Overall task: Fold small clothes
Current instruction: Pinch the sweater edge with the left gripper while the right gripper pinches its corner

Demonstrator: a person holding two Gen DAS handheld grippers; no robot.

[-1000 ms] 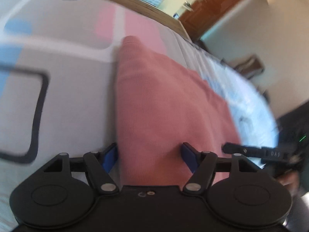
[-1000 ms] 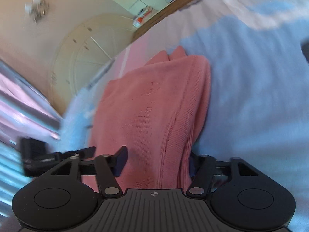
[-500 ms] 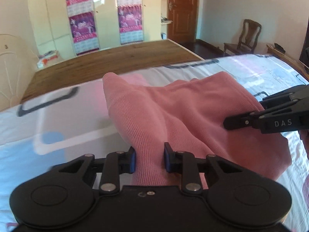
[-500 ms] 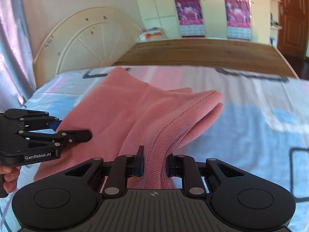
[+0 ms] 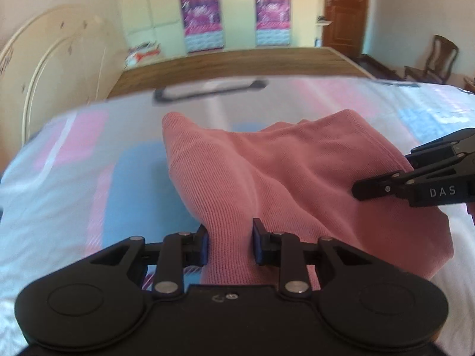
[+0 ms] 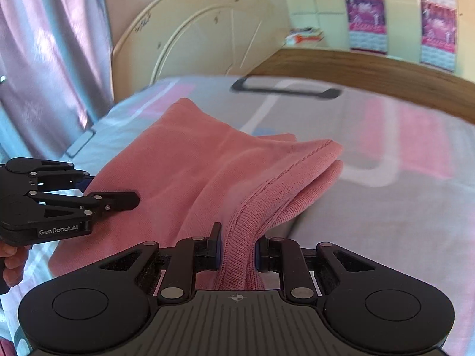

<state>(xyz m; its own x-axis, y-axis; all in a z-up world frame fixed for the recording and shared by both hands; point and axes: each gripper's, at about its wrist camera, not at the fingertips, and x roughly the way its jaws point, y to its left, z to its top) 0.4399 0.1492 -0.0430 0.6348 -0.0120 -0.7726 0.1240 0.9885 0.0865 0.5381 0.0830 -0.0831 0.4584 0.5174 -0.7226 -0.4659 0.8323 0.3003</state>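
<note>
L gripper jaws had just eased a bit w/ cloth between, pads pinching a bunched fold of the pink top. R gripper jaws clamped on the ribbed hem edge, steady. Both gripped near edge, prob to carry that side over for a fold. Top part-lifted, rest draped on bed, folded over itself.

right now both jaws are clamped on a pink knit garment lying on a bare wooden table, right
Not quite. The pink knit garment lies on a bed with a pastel patterned sheet, not a bare wooden table. The right wrist view shows this, with the headboard behind. The left gripper and right gripper do each pinch a fold of it.
</note>
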